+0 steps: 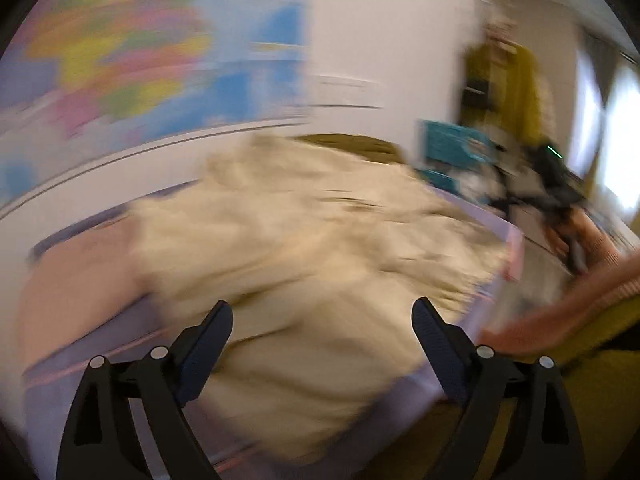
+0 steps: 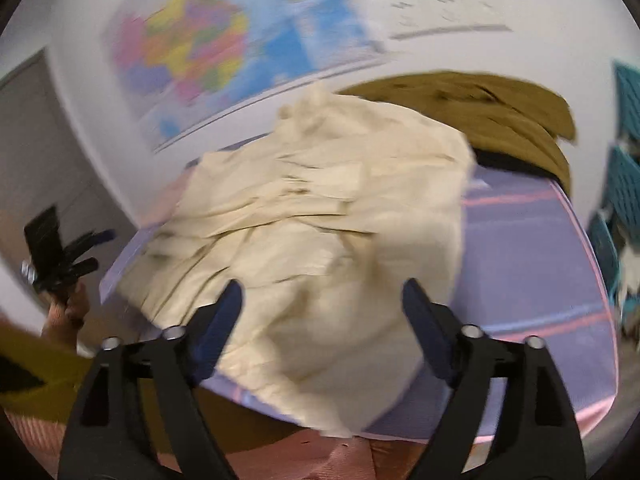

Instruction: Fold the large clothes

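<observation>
Our left gripper (image 1: 322,320) and right gripper (image 2: 322,300) gape wide, holding nothing. We see the cream garment (image 2: 320,216) crumpled on the table (image 2: 520,248).

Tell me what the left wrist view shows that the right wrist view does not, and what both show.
Only the left wrist view shows a yellow garment hanging by a bright window, and the right gripper in a hand.

Only the right wrist view shows a grey door and the left gripper.

Both show the cream garment lying rumpled on the purple cloth, the olive-brown clothes behind it, the colourful map, and teal baskets. Both pairs of fingers are open and empty.
</observation>
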Demonstrator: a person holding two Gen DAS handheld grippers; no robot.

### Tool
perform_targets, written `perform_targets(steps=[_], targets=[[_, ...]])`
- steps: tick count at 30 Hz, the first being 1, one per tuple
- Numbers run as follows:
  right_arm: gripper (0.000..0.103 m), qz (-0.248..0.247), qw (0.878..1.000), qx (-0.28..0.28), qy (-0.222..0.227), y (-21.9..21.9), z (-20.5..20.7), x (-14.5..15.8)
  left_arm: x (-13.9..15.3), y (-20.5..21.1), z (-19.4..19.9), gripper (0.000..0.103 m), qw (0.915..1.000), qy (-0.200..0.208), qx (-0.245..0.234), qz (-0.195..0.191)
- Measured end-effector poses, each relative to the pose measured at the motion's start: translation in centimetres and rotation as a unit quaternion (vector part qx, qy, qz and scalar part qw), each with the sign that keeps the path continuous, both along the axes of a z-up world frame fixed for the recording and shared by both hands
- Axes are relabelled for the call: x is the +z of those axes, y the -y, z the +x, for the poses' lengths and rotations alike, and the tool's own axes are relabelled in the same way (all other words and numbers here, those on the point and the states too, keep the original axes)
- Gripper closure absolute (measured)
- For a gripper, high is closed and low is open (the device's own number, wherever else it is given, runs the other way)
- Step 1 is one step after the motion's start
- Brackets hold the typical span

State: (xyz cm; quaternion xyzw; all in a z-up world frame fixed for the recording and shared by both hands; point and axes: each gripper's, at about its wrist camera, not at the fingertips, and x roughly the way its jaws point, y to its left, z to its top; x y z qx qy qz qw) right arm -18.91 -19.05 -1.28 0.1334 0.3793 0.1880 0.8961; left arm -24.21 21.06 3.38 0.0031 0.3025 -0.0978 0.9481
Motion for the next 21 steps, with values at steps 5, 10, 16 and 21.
perform_targets(steps=[5,10,16,21], targets=[[0.013,0.056,0.996,-0.031,-0.064,2.4,1.7,-4.5,-3.3,-4.4,0.1,0.015,0.9935,-0.067,0.088,-0.026],[0.012,0.107,0.990,-0.020,-0.094,2.7,1.7,-6.8,-6.6,-5.3,0.6,0.015,0.9849,-0.115,0.073,-0.107],[0.012,0.126,0.988,0.009,-0.088,1.3,1.5,-6.9,-8.5,-4.2,2.3,0.011,0.9732,-0.153,0.036,-0.168],[0.013,0.124,0.989,0.031,-0.074,0.0,1.5,-6.9,-9.0,-1.9,3.1,0.007,0.9739,-0.147,0.017,-0.172]])
